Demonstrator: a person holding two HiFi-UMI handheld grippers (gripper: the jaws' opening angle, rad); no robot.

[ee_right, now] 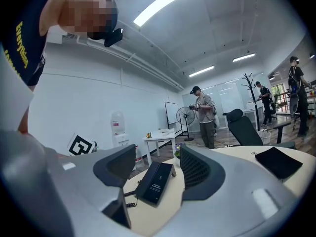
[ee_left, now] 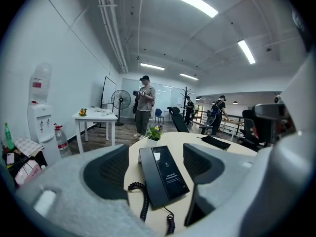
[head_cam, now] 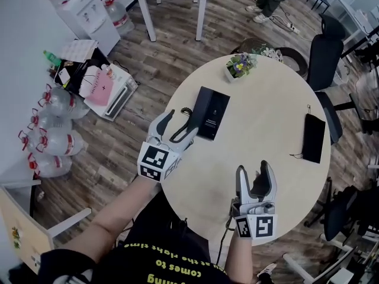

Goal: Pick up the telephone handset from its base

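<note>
On the round desk [head_cam: 266,129], near its left edge, we see the black telephone [head_cam: 212,112] lying flat. The handset [ee_left: 149,177] rests on its base, on the long side where the coiled cord [head_cam: 186,110] comes out. The cord hangs at the near end of the telephone, by the edge of the desk.

The left gripper [head_cam: 182,122] is just beside this near end. Its two jaws stand wide apart and hold nothing; in the left gripper view the telephone and the cord show between them, a little further on. We cannot tell if a jaw touches the cord.

The right gripper [head_cam: 254,173] is over the near part of the desk, well apart from the telephone. Its jaws are also spread, with only bare desk and the distant telephone between them.

At the far side of the desk stands a small pot of flowers [head_cam: 240,67]. A flat black pouch [head_cam: 313,138] lies near the right edge. On the floor to the left there are big water bottles [head_cam: 53,141].
</note>
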